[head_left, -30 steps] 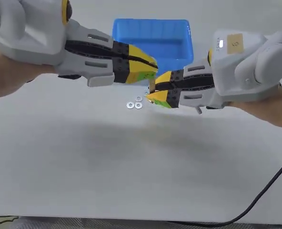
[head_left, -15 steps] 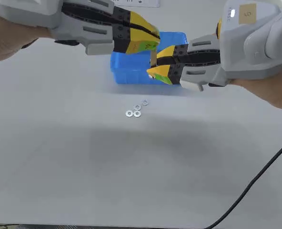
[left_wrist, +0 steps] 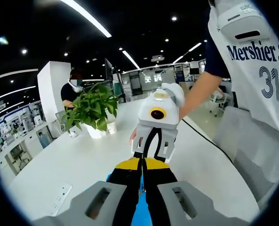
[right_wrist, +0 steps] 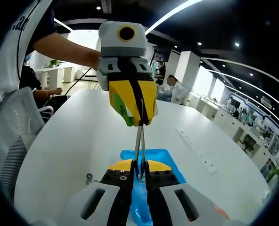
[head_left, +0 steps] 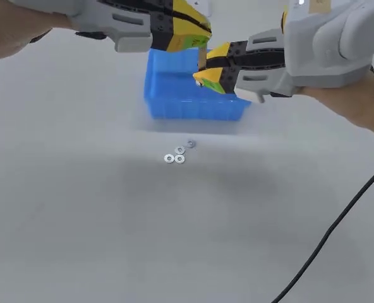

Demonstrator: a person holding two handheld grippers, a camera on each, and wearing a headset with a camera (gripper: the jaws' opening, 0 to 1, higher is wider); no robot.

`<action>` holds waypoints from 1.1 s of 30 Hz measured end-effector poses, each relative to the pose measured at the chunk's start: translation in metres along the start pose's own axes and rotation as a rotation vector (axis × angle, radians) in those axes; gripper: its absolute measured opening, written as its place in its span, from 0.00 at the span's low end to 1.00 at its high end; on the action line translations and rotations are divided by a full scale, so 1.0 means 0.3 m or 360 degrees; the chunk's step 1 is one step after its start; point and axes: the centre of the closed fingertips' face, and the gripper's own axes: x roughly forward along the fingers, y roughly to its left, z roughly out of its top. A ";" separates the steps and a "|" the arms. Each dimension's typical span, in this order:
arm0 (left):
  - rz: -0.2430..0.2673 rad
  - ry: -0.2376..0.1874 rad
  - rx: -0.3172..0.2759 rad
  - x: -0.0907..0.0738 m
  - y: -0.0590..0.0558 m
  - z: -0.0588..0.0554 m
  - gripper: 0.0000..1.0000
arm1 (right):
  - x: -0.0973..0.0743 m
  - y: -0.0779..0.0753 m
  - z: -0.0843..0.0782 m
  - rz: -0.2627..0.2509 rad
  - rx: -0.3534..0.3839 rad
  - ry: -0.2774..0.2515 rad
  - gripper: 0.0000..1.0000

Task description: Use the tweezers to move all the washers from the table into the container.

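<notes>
Two claws meet tip to tip. Left gripper (head_left: 205,35) pinches tweezers (right_wrist: 140,141); right gripper (head_left: 199,71) pressed together on tweezer legs. Blue container (head_left: 193,108) directly beneath both. Four washers (head_left: 179,153) on table (head_left: 98,214), person-side of claws, just clear of container.

Your left gripper (head_left: 203,33) and right gripper (head_left: 201,71) hide the far part of the container (head_left: 193,108). You cannot tell if the tweezers (right_wrist: 139,141) hold anything: too small.

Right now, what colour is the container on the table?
The container is blue, a plain solid colour; the head view shows it best.
</notes>
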 end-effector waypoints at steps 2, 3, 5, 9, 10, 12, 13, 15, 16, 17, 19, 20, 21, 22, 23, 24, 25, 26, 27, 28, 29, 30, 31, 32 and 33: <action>0.0016 0.0002 0.0001 0.006 0.019 -0.010 0.05 | 0.011 -0.020 -0.012 -0.0015 0.0006 0.0007 0.10; 0.0019 0.0006 0.0003 0.009 0.023 -0.013 0.05 | 0.015 -0.025 -0.015 -0.0016 0.0009 0.0009 0.10; 0.0025 0.0010 0.0005 0.017 0.036 -0.025 0.05 | 0.022 -0.032 -0.022 -0.0020 0.0014 0.0015 0.10; 0.0033 0.0023 -0.0016 0.028 0.058 -0.064 0.05 | 0.048 -0.042 -0.054 -0.0010 0.0035 0.0037 0.10; 0.0036 0.0028 -0.0023 0.032 0.063 -0.078 0.05 | 0.055 -0.047 -0.063 -0.0009 0.0039 0.0042 0.10; 0.0040 0.0039 -0.0033 0.038 0.070 -0.096 0.05 | 0.072 -0.054 -0.086 -0.0002 0.0045 0.0061 0.10; 0.0044 0.0044 -0.0038 0.042 0.076 -0.106 0.05 | 0.081 -0.059 -0.098 -0.0001 0.0054 0.0068 0.10; 0.0043 0.0055 -0.0039 0.049 0.082 -0.121 0.05 | 0.089 -0.060 -0.108 0.0005 0.0062 0.0081 0.10; 0.0043 0.0056 -0.0042 0.051 0.085 -0.126 0.05 | 0.091 -0.060 -0.110 0.0010 0.0068 0.0080 0.10; 0.0042 0.0057 -0.0045 0.052 0.088 -0.131 0.05 | 0.094 -0.061 -0.114 0.0011 0.0075 0.0082 0.10; 0.0041 0.0064 -0.0055 0.055 0.094 -0.147 0.05 | 0.104 -0.066 -0.133 0.0019 0.0098 0.0094 0.10; 0.0041 0.0067 -0.0064 0.056 0.096 -0.156 0.05 | 0.107 -0.063 -0.141 0.0027 0.0111 0.0104 0.10; 0.0041 0.0072 -0.0073 0.057 0.097 -0.164 0.05 | 0.111 -0.062 -0.149 0.0031 0.0117 0.0115 0.10; 0.0042 0.0077 -0.0083 0.058 0.097 -0.175 0.05 | 0.118 -0.060 -0.157 0.0037 0.0115 0.0128 0.10; 0.0042 0.0080 -0.0091 0.057 0.096 -0.181 0.05 | 0.120 -0.057 -0.159 0.0043 0.0122 0.0132 0.10; 0.0042 0.0081 -0.0094 0.058 0.095 -0.184 0.05 | 0.121 -0.051 -0.159 0.0049 0.0131 0.0134 0.10; 0.0041 0.0085 -0.0097 0.057 0.093 -0.186 0.05 | 0.123 -0.049 -0.161 0.0056 0.0139 0.0135 0.10; 0.0040 0.0089 -0.0099 0.057 0.092 -0.190 0.05 | 0.128 -0.047 -0.165 0.0062 0.0146 0.0141 0.10; 0.0041 0.0096 -0.0103 0.057 0.092 -0.196 0.05 | 0.129 -0.046 -0.167 0.0063 0.0146 0.0144 0.10; 0.0042 0.0098 -0.0108 0.058 0.092 -0.201 0.05 | 0.133 -0.044 -0.170 0.0069 0.0150 0.0153 0.10; 0.0044 0.0101 -0.0115 0.058 0.092 -0.206 0.05 | 0.136 -0.043 -0.174 0.0074 0.0156 0.0161 0.10; 0.0045 0.0101 -0.0124 0.060 0.091 -0.212 0.05 | 0.137 -0.036 -0.178 0.0081 0.0156 0.0170 0.10; 0.0047 0.0102 -0.0128 0.060 0.090 -0.216 0.05 | 0.139 -0.034 -0.182 0.0084 0.0160 0.0178 0.10; 0.0047 0.0104 -0.0139 0.062 0.087 -0.222 0.05 | 0.142 -0.031 -0.195 0.0089 0.0164 0.0193 0.10; 0.0047 0.0101 -0.0144 0.064 0.085 -0.225 0.05 | 0.143 -0.028 -0.199 0.0092 0.0160 0.0198 0.10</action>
